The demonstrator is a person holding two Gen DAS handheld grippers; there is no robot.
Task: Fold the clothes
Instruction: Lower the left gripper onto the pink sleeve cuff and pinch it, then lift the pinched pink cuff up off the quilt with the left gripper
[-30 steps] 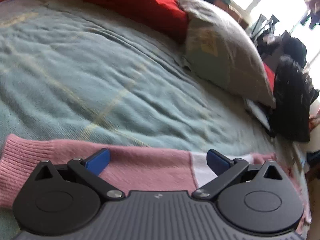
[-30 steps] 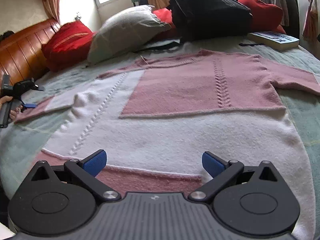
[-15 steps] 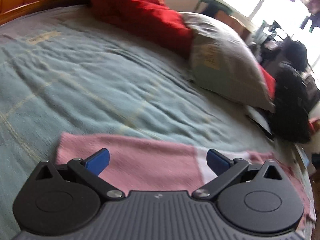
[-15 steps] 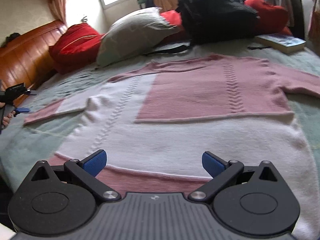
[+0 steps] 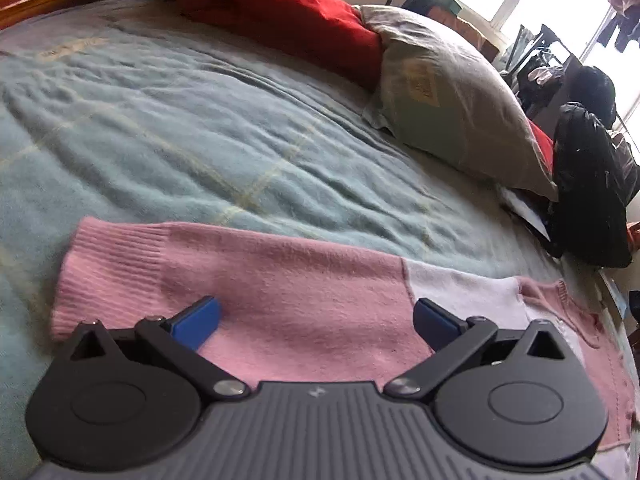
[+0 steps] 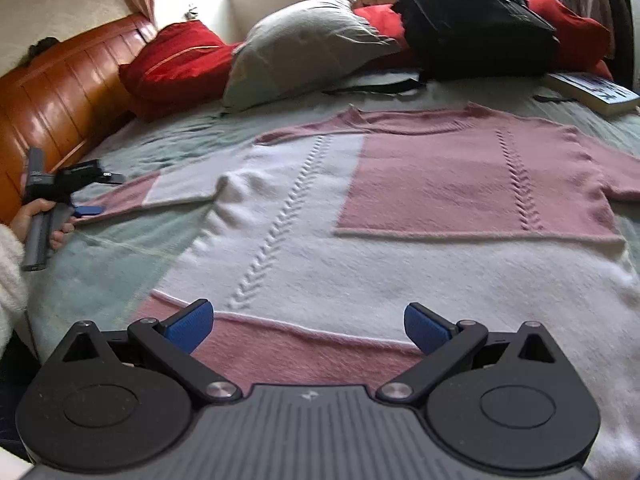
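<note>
A pink and white knitted sweater [image 6: 400,240] lies spread flat on the bed, front up, collar toward the pillows. Its left sleeve [image 5: 280,288] stretches out sideways, pink with a ribbed cuff [image 5: 108,264] and a white band near the shoulder. My left gripper [image 5: 316,320] hovers open just over that sleeve, nothing between its blue fingers; the right wrist view shows it at the sleeve end [image 6: 80,200], held by a hand. My right gripper [image 6: 308,324] is open above the sweater's pink hem band, holding nothing.
A light blue-green blanket [image 5: 180,140] covers the bed. At the head lie a red cushion [image 6: 176,64], a grey pillow [image 6: 304,52], a black backpack [image 6: 472,20] and a book [image 6: 592,92]. A wooden headboard [image 6: 52,104] runs along the left.
The left gripper has pulled back and shifted along the sleeve, so the cuff now shows in full ahead of its fingers. The right gripper has risen slightly over the hem. Both stayed open.
</note>
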